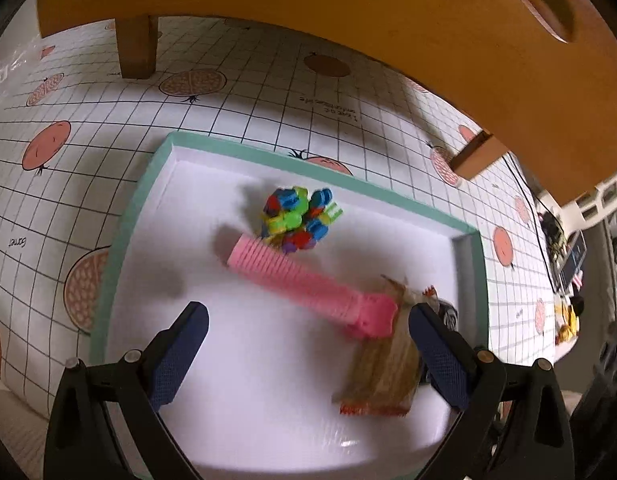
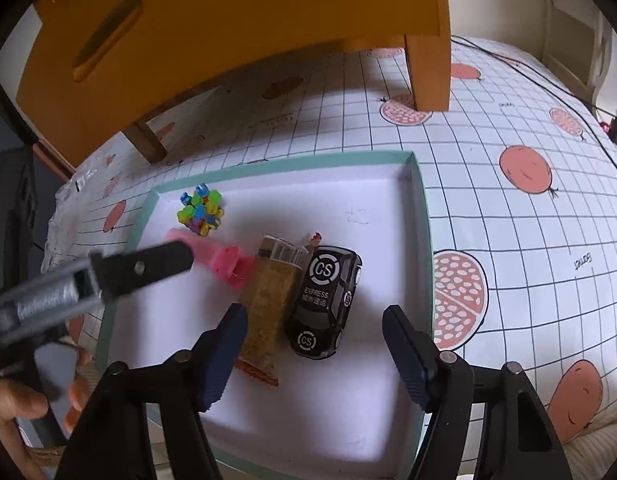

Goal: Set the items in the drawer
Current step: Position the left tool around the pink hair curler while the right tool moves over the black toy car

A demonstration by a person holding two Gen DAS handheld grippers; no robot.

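A teal-rimmed white tray [image 1: 120,240] [image 2: 422,216] lies on the gridded cloth. In it are a multicoloured block ball [image 1: 298,218] [image 2: 200,210], a pink ribbed clip [image 1: 308,280] [image 2: 230,264], a brown snack packet [image 1: 384,372] [image 2: 272,296] and a black toy car [image 2: 328,300]. My left gripper [image 1: 308,320] hangs open over the tray, the clip's end and the packet near its right finger. The car is mostly hidden behind that finger in the left wrist view. My right gripper [image 2: 315,314] is open astride the car, its pads clear of it; its left finger overlaps the packet.
An orange wooden unit on legs [image 1: 348,20] [image 2: 228,20] with a slot handle [image 2: 108,36] overhangs the far side of the tray. A finger of the left gripper [image 2: 164,260] reaches over the pink clip, with a person's hand [image 2: 16,408] below. Cables run at the right [image 2: 548,72].
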